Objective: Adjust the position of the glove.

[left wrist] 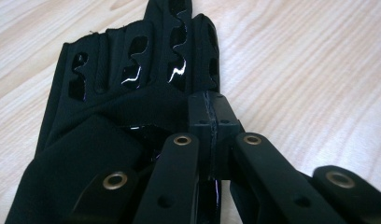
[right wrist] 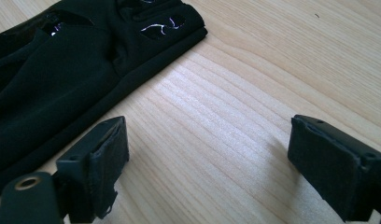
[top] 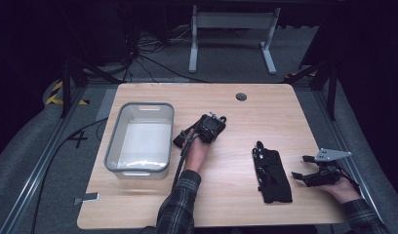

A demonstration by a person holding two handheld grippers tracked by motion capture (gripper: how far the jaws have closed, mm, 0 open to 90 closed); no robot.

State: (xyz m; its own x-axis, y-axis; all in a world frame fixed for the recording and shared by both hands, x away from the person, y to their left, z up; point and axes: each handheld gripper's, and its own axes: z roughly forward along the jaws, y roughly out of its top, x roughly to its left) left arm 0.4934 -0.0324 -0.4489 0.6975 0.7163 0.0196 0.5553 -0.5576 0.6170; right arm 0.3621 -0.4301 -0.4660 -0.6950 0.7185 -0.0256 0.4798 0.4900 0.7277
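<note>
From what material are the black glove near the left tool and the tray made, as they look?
Glove: matte black fabric, likely stretch knit, with glossy inserts showing through finger cutouts. Tray: looks like translucent white plastic with a grey rim; smooth, faint sheen.

You worked in a lab-like recording space: a wooden table stood on grey carpet, ringed by dark curtains, floor cables and hazard tape.

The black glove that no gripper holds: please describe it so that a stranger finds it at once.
Start at the wooden table and go right of the grey bin. The glove lies flat beside the open right gripper. Unlike the other glove, pinched in the left gripper, nothing touches it.
</note>
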